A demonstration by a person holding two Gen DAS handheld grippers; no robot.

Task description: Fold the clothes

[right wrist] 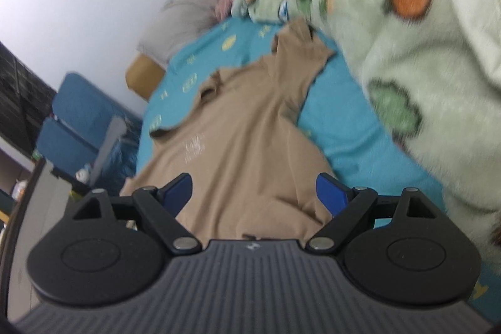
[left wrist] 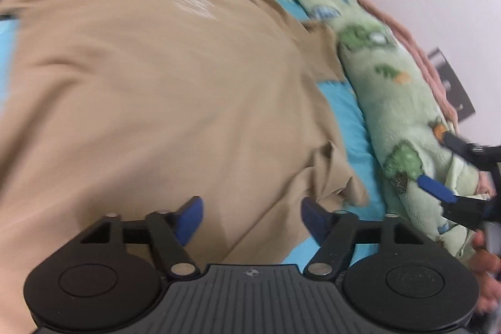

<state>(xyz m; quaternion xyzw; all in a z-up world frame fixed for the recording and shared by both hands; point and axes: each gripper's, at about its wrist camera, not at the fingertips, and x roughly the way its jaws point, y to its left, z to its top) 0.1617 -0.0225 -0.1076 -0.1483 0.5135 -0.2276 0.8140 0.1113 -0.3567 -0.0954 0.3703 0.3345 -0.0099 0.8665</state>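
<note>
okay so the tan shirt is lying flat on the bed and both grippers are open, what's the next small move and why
Probably lower the right gripper onto the near hem and close on it. The tan shirt lies spread on the blue sheet, unfolded, and both the right and the left gripper are open, holding nothing.

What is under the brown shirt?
The brown shirt lies spread on a blue bedsheet with yellow patterns. Whatever else lies beneath the shirt is covered, so I cannot tell.

Soft, even indoor light, with only faint shadows. Motion blur smears the tan shirt (left wrist: 150, 77) and green blanket (right wrist: 407, 58). Fisheye bending curves the edges, with dark corners.
</note>
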